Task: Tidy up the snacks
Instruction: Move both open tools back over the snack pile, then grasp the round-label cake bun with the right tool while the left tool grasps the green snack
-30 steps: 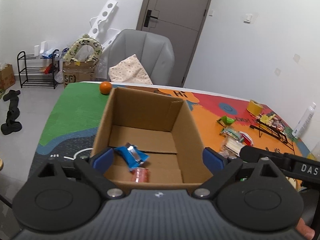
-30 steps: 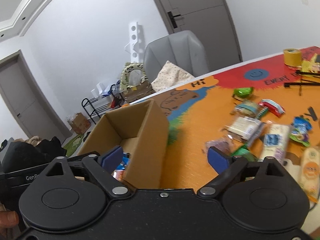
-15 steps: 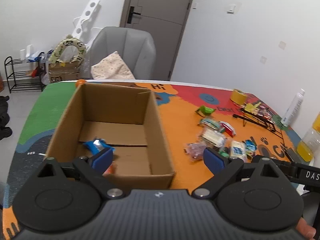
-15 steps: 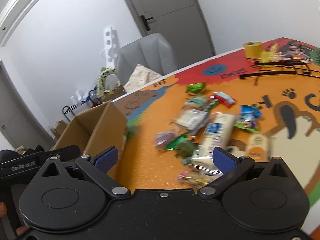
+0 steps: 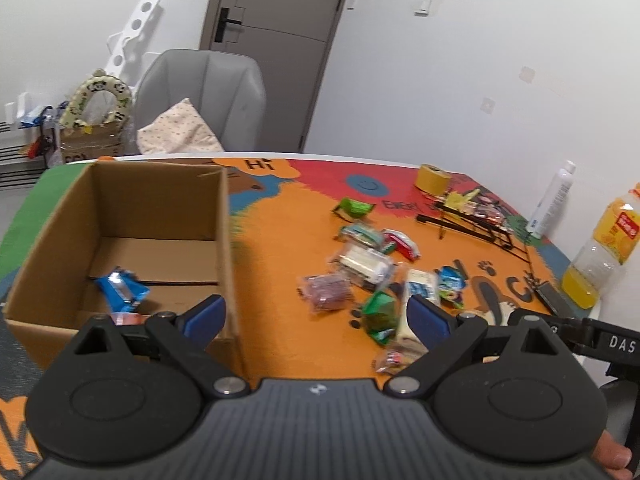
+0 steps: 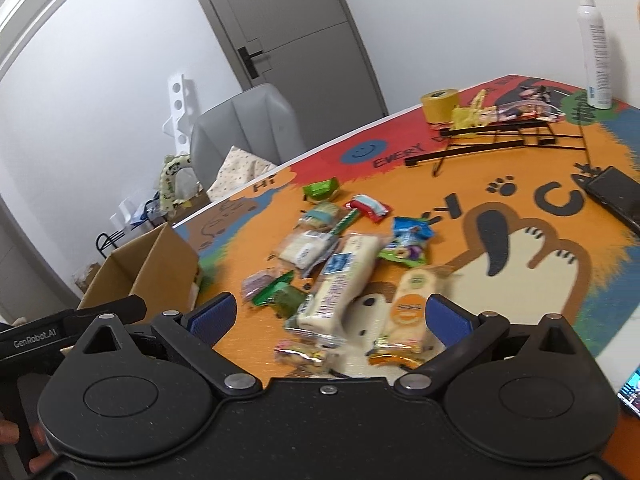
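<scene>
Orange-labelled snack (image 6: 412, 304) between right gripper (image 6: 330, 316) jaws.

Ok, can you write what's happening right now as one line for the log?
stage: reaching for next snack | left gripper: open, empty | right gripper: open, empty | cardboard box: blue packet inside | snack pile: on mat

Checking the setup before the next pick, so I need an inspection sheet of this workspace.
Surface: colourful cartoon mat covering the table.
Job's things: cardboard box open, a blue packet inside; loose snack packets scattered on the mat beside it.
Clutter: tape roll, black wire rack, white spray bottle, juice bottle.
Grippers: left gripper and right gripper open, fingers empty.
Cables: nothing seen.
Surroundings: grey chair, closed door.
</scene>
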Demonstrator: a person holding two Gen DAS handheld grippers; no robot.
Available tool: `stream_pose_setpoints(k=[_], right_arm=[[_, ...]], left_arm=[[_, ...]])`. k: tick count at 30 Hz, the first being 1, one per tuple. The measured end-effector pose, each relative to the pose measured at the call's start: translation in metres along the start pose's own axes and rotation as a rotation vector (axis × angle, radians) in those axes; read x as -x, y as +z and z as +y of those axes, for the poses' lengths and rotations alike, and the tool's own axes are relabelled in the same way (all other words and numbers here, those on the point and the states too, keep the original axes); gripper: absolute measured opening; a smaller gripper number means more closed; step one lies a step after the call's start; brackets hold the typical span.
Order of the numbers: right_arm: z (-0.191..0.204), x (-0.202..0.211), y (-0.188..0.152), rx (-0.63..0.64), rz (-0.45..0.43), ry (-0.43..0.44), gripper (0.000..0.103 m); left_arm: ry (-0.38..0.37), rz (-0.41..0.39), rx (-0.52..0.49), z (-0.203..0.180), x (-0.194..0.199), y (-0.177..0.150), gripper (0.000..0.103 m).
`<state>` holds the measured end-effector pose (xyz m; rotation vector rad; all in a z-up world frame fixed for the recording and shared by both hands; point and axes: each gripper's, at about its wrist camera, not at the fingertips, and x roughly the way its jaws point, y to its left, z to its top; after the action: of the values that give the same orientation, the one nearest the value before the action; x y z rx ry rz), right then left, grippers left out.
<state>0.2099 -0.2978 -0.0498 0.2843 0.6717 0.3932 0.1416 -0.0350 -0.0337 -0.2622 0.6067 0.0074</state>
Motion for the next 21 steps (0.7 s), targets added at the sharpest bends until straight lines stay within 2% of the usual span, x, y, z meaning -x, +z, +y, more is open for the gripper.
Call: stream_pose_setpoints(k=[4,18,21], right_arm=[[-0.010,0.002,-0.001,-0.014,0.000,-0.019,0.103],[-0.036,-0.009,-0.010,-0.046,0.007,-0.055,0.103],[-0.041,-0.014,-0.011,-0.055,0.000,-0.059,0.098]], left_arm=[[-0.021,-0.007,0.007,-0.009,-0.005,-0.001,0.096],[-0.039,0.056,-0.025,-0.035,-0.040,-0.010,0.096],[-0.051,0.064,-0.027,-0.038,-0.048,-0.012,0.096]])
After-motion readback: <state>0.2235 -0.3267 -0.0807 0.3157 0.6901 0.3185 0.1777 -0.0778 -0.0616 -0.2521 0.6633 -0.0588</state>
